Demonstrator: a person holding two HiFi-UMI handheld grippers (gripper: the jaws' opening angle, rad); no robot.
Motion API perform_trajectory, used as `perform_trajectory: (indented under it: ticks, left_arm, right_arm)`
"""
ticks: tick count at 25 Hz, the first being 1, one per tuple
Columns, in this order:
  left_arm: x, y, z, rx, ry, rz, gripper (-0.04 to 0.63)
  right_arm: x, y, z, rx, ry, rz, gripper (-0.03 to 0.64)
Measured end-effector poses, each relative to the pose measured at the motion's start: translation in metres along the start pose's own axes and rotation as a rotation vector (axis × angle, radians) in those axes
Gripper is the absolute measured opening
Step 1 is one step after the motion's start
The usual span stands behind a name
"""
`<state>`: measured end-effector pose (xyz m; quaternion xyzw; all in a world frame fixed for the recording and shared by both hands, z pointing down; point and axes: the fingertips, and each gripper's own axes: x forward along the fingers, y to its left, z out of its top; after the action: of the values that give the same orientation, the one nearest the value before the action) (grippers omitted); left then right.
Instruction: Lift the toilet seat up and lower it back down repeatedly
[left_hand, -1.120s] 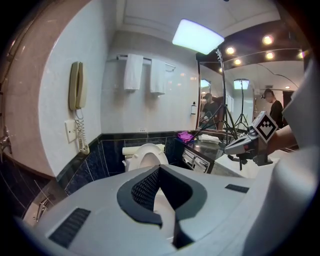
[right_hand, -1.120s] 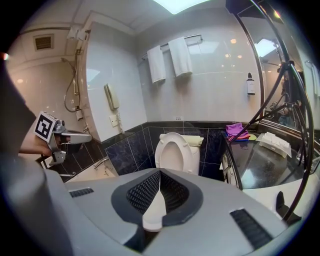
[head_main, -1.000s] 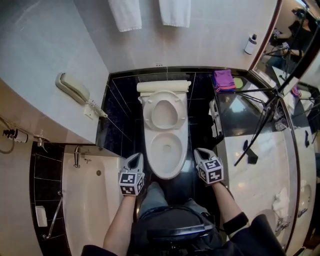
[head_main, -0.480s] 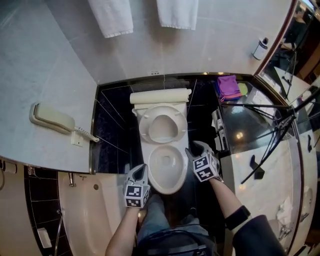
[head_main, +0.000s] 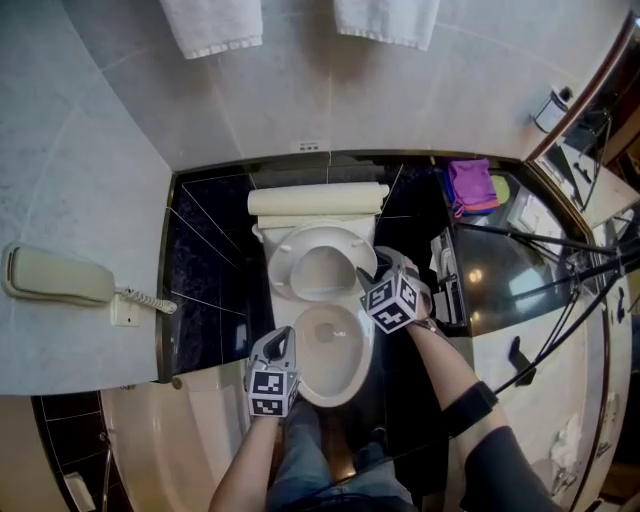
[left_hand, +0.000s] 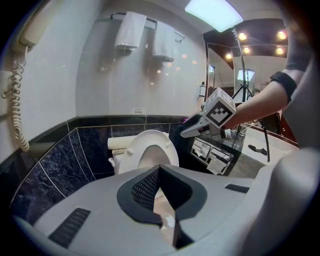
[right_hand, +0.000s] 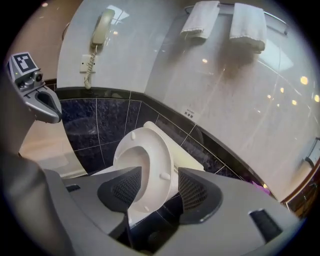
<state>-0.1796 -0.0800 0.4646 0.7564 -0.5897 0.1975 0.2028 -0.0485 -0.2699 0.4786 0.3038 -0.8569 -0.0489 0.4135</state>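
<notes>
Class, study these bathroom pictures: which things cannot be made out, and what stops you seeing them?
Towels: head view, top edge cuts them off.
Small wall plate: head view, markings too small to read.
Toilet bowl: left gripper view, almost wholly behind the left gripper's own body.
Lower end of the toilet seat: right gripper view, hidden behind the right gripper's fingers.

The white ceramic toilet (head_main: 325, 372) fills a narrow alcove of black marble tile (head_main: 205, 265). Its raised white oval seat (head_main: 280, 262) closes off the back. There is a wider gap on the left, ending at the cream bathtub rim (head_main: 190, 430). The right gap is tight against the glossy dark vanity bench (head_main: 500, 290). The space over the bowl is open.
</notes>
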Motion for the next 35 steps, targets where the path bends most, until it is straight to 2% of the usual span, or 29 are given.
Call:
perform_trajectory:
  ticks: [6,13,15,16,17,24,35]
  left_arm:
    - [0.030,0.005,-0.005,-0.008,0.000,-0.014,0.000]
    - [0.040,0.013,-0.019,-0.034,0.010,-0.017,0.000]
    - [0.040,0.018,-0.022,-0.041,0.010,-0.013,0.000]
    - [0.040,0.021,-0.023,-0.046,0.010,-0.010,0.000]
    - [0.041,0.024,-0.025,-0.052,0.009,-0.008,0.000]
    - [0.043,0.032,-0.033,-0.077,0.013,0.003,0.000]
    - [0.050,0.008,-0.065,-0.100,0.067,-0.020,0.000]
  right_arm:
    - [0.060,-0.016,0.010,-0.087,0.030,0.011,0.249]
    - [0.106,-0.014,0.014,-0.183,0.066,0.025,0.188]
    - [0.113,-0.019,0.015,-0.194,0.069,0.004,0.141]
    - [0.115,-0.021,0.016,-0.204,0.071,-0.007,0.105]
    - [0.116,-0.023,0.016,-0.214,0.072,-0.012,0.097]
    - [0.118,-0.021,0.016,-0.230,0.078,-0.014,0.097]
    - [0.084,0.002,0.010,-0.242,0.059,-0.024,0.089]
